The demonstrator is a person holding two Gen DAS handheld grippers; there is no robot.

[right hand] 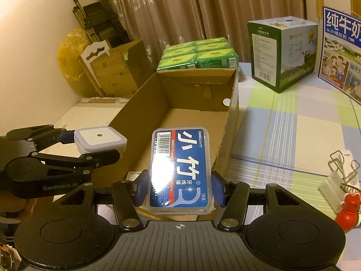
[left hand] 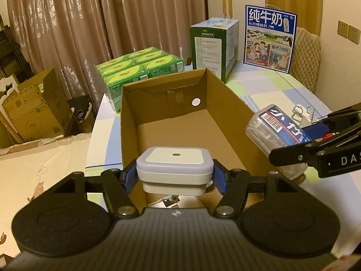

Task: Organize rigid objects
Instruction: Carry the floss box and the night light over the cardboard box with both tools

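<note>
My left gripper (left hand: 174,177) is shut on a white square plug-in night light (left hand: 174,166), held above the near end of an open cardboard box (left hand: 227,103). My right gripper (right hand: 179,189) is shut on a clear floss-pick case with a blue label (right hand: 180,167), just over the box's (right hand: 144,97) near right corner. In the left wrist view the floss-pick case (left hand: 270,128) and right gripper (left hand: 300,142) sit to the right of the box. In the right wrist view the night light (right hand: 99,141) and left gripper (right hand: 97,145) hover at the box's left wall. The box floor looks bare.
A checked tablecloth (right hand: 282,135) covers the table. Behind the box stand a green pack of tissues (left hand: 140,70), a green-white carton (left hand: 212,47) and a blue milk carton (left hand: 269,38). Metal wire puzzles (right hand: 343,167) and a red figurine (right hand: 347,212) lie at right. Cardboard boxes (left hand: 33,110) stand on the floor at left.
</note>
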